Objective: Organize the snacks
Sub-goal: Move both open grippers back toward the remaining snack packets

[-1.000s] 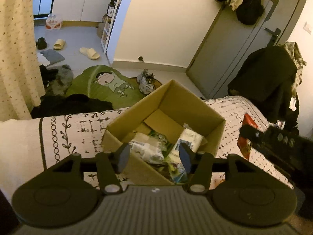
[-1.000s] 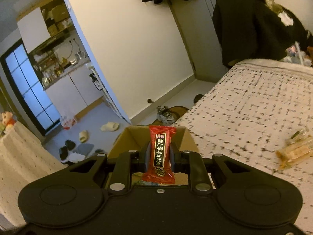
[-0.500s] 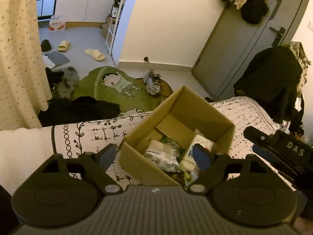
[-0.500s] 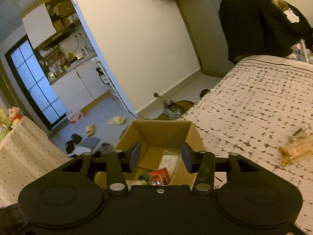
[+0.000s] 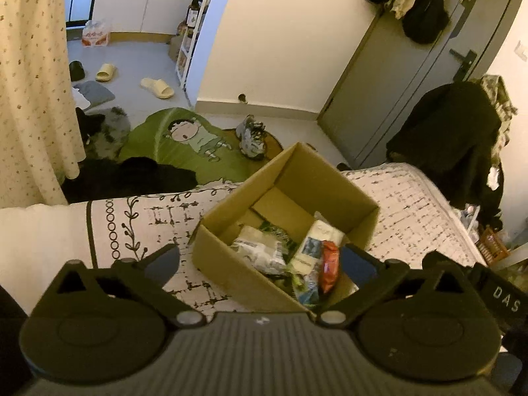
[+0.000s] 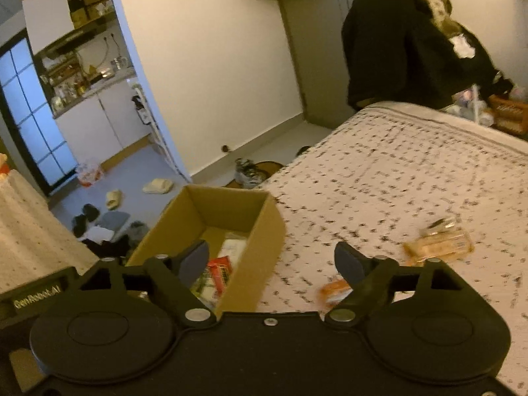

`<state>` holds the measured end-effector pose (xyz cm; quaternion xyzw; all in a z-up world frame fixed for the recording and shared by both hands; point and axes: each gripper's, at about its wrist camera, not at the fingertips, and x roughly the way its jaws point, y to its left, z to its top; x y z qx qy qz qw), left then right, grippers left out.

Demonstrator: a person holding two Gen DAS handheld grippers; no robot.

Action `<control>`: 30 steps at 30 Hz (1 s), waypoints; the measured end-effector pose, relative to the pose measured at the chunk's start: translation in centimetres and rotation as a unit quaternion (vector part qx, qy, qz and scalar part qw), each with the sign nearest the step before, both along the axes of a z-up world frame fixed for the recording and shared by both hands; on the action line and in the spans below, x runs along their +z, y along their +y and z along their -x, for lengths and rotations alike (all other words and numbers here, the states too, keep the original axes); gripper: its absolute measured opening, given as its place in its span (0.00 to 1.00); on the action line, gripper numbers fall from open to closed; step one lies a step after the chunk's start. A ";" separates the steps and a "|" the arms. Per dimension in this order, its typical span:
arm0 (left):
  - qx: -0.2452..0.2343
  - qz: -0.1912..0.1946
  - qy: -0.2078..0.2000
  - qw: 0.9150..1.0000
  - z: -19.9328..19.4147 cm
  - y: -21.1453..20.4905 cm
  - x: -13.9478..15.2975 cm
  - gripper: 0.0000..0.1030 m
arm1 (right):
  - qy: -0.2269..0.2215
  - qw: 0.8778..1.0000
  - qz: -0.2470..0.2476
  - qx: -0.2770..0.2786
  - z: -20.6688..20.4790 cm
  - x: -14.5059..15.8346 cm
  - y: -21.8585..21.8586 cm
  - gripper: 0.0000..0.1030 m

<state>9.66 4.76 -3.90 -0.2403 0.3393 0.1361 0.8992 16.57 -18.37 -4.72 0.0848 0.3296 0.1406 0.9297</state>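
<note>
An open cardboard box [image 5: 227,264] stands on the patterned bed cover and holds several snack packets, among them a red packet [image 5: 330,264] and a white packet [image 5: 260,250]. My left gripper [image 5: 260,260] is open and empty, just before the box's near edge. In the right wrist view the box [image 6: 264,247] is at lower left with the red packet [image 6: 221,272] inside. My right gripper [image 6: 272,260] is open and empty, over the box's right wall. Two orange snack packets [image 6: 439,247] [image 6: 333,292] lie loose on the bed to its right.
The bed [image 6: 412,171] runs to the right; its edge drops to the floor beyond the box. A green cartoon rug [image 5: 184,142], shoes and slippers lie on the floor. A dark coat [image 5: 455,138] hangs by the grey door. A curtain [image 5: 29,99] hangs at left.
My right gripper opened and let the red packet fall into the box, then swung right toward the loose packets. My left gripper opened wider and drew back a little.
</note>
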 end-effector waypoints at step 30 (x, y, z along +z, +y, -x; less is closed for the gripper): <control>-0.046 -0.028 -0.041 0.998 0.3 -6.0 1.9 1.00 | -0.026 0.999 0.046 -0.010 2.4 0.8 -9.1 1.00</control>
